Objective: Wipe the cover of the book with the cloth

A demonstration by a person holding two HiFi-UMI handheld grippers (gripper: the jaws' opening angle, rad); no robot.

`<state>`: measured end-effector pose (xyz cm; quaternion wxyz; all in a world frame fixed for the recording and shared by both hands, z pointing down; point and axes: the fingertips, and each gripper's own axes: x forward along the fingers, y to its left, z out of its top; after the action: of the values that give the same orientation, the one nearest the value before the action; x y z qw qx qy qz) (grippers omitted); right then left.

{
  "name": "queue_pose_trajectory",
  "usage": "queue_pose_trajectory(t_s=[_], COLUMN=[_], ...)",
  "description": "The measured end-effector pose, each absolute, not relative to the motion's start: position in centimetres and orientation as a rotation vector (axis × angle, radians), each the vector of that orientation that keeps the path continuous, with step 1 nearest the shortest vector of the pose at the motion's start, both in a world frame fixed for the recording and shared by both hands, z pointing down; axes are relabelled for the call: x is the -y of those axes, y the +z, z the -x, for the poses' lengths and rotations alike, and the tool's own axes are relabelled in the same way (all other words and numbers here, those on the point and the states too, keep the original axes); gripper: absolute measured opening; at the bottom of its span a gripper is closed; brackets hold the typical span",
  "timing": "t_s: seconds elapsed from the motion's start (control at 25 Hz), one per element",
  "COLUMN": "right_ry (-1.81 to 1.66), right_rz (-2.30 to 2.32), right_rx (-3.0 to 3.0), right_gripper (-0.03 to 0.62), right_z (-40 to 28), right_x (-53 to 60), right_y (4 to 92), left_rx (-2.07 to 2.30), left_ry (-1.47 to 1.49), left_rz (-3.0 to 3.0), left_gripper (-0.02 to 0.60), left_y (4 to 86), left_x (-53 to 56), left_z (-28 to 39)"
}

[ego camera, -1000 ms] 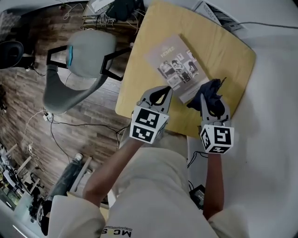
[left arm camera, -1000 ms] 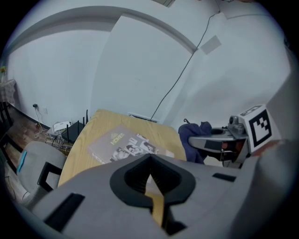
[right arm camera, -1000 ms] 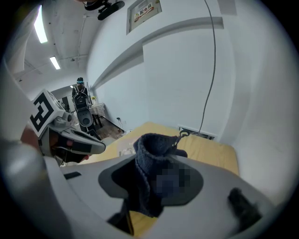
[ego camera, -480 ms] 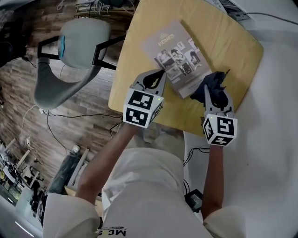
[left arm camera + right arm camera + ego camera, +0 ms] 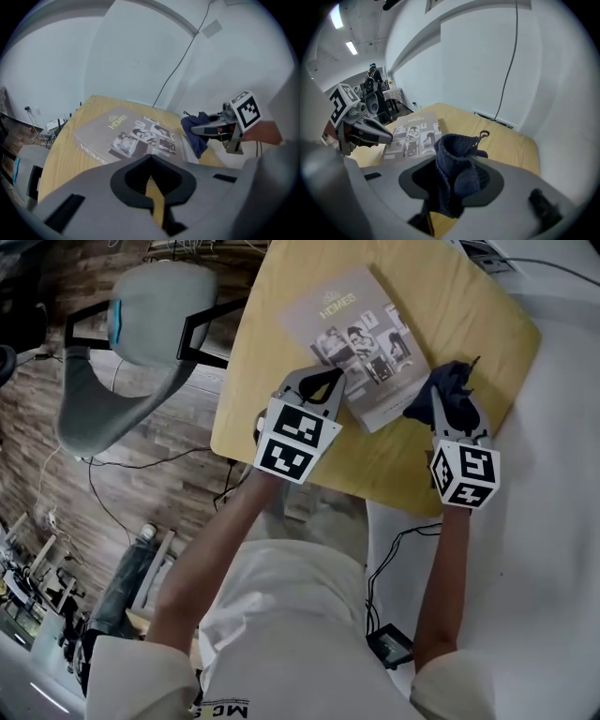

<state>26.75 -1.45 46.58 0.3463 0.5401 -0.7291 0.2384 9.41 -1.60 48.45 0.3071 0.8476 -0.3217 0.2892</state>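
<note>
On the yellow tabletop (image 5: 450, 306) a grey book (image 5: 361, 343) lies flat, cover up, toward the far left part, one corner pointing back at the person. The left gripper (image 5: 333, 388) hangs at the book's near edge with its jaws drawn together and nothing between them; whether it touches the cover I cannot tell. The right gripper (image 5: 442, 401), just beside the book's right edge and near the tabletop's right edge, has its jaws clamped on a bunched dark blue cloth (image 5: 455, 385).
</note>
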Motion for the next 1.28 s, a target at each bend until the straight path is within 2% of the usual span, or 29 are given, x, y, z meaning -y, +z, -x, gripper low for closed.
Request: queue_pose_trajectory(t_s=[0.32,0.56,1.28], right_ry=[0.535,0.443,0.518], right_rz=[-1.272,-1.118,-0.823], right_rx=[1.936,2.040,2.280], right_gripper=[0.155,0.155,0.155], right_z=[-25.0,-20.6,-10.4], right_x=[1.4,1.0,-5.2], right_y=[48.5,48.4,47.5], left_rx=[0.812,0.791,0.781], left_ry=[0.747,0.741,0.695], left_rz=[-2.201,-2.198,-2.171], left_gripper=[0.009,0.009,0.009], left_y=[49.0,49.1,49.1], left_x=[1.5,1.5,1.6], left_z=[-9.7,-9.8,-9.8])
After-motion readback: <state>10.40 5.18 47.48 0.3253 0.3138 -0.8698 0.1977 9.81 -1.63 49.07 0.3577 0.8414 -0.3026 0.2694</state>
